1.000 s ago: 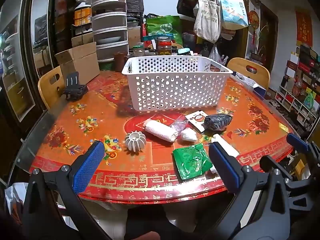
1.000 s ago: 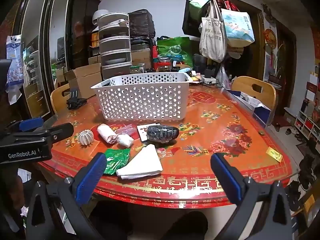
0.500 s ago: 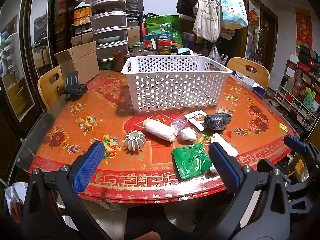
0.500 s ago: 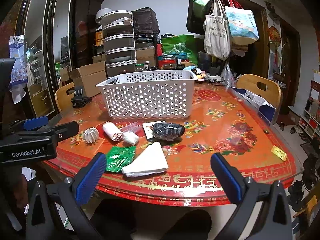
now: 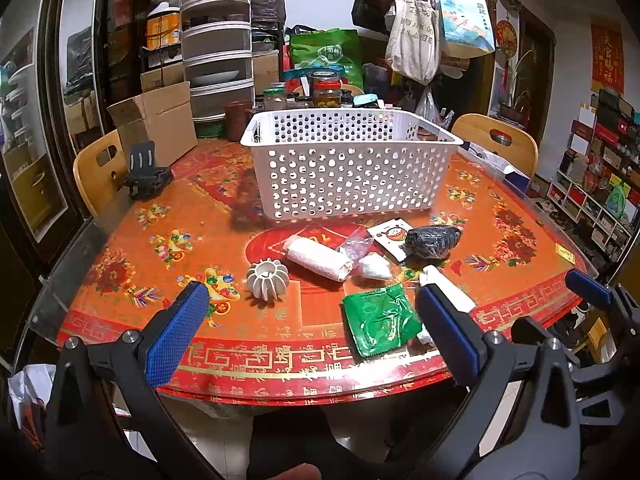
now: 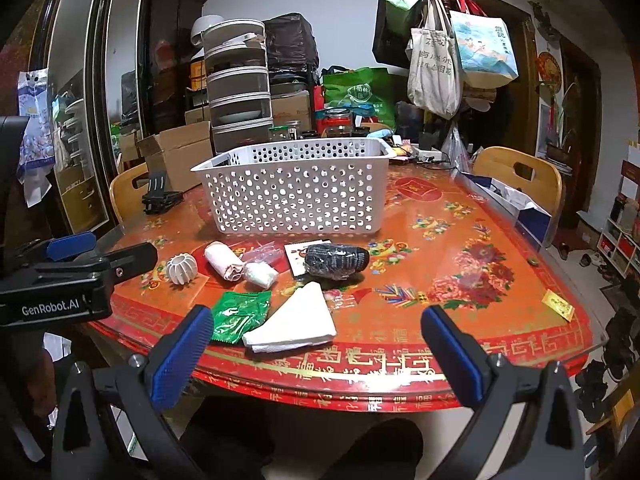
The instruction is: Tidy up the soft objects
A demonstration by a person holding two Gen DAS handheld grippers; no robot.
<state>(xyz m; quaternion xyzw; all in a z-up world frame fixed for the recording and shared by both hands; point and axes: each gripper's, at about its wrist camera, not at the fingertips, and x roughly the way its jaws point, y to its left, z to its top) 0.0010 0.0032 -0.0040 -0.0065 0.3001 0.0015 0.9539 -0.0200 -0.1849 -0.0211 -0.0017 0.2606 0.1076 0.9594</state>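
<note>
Along the bottom of both frames, the two grippers are hanging just off the near edge of the counter [image 5: 120,240]. The left gripper [image 5: 312,332] is holding its blue-padded fingers [image 5: 176,336] spread wide with nothing between them, and the right gripper [image 6: 316,354] is doing the same, its fingers [image 6: 182,354] gaping over the counter's red rim and gripping nothing.

Just beyond, in the lower middle of the left wrist frame, a green foil packet [image 5: 380,318] is lying flat near the edge, touching a folded white cloth [image 6: 298,320] to its right. Further in, toward the frame's centre, a ribbed white ball [image 5: 267,279] is sitting apart on the left, while a rolled white cloth [image 5: 318,258] is lying tilted beside a small white bundle [image 5: 374,270] and a clear plastic bag [image 5: 356,242]. Right of these, a dark wrapped bundle [image 5: 432,241] is resting partly on a white card [image 5: 392,234].

Behind them, at mid-frame, a white perforated basket [image 5: 352,172] is standing upright on the counter. In the left part of the frame a black clip stand [image 5: 146,174] is sitting near the far edge, with a cardboard box [image 5: 156,120] behind it.
</note>
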